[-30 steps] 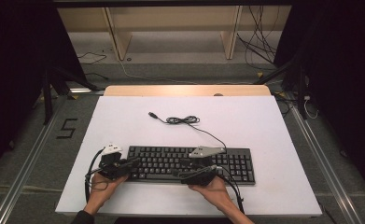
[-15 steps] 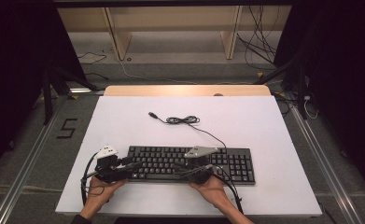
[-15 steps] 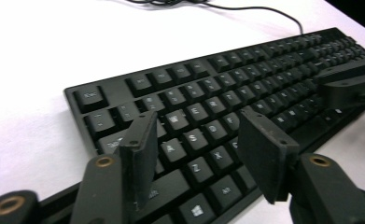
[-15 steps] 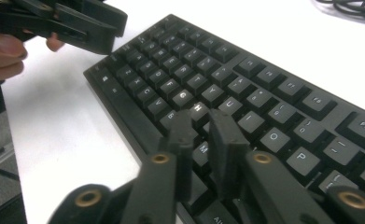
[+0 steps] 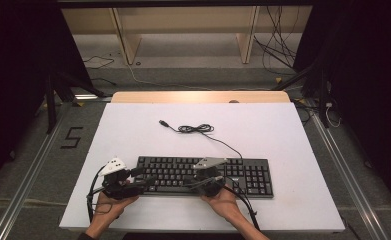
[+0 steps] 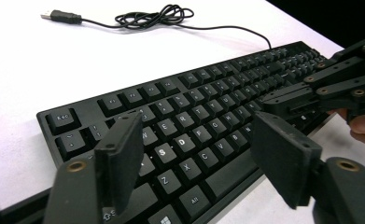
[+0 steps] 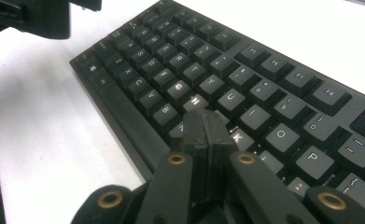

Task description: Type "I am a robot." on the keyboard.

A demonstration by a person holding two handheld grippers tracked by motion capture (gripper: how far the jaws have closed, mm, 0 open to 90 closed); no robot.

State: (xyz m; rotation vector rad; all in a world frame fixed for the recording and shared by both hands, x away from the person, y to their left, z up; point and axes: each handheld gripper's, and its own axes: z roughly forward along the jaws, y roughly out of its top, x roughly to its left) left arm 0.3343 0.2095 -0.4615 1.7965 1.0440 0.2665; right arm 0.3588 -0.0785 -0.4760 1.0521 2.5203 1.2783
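R gripper (image 7: 207, 135): jaws pressed together, nothing between them, just been closing. Joined tip sits down on the keyboard (image 7: 227, 79) around the J key, w/ H just ahead of it and K right beside; whether it's pressing the key or only touching, can't tell. Looks like it's used as a single poking finger for typing.

L gripper (image 6: 203, 154): jaws wide apart, just been opening, nothing clamped. Between them and a bit beyond lie the S, D, X, C keys of the keyboard (image 6: 189, 126); the pads hang above the keys, not touching as far as I can see. Past the L jaws, to their right, the R gripper (image 6: 329, 86) reaches in over the mid rows.

From the high view: L gripper (image 5: 128, 182) is over the keyboard's (image 5: 253, 175) left end, R gripper (image 5: 208, 182) near its middle, both coming in from the near edge, each in a hand. Board lies flat on the white table (image 5: 293, 135), close to the person's edge. Its cable (image 5: 198, 129) runs off from the far side, well beyond both sets of jaws, loosely coiled, w/ the USB plug (image 5: 162, 122) lying free, not plugged in.

Progress, my guess: work is key pressing, mid-way at best. R is on a key; L is open and would prob. need to shut before it can poke one cleanly. No way to tell how many keys are left.
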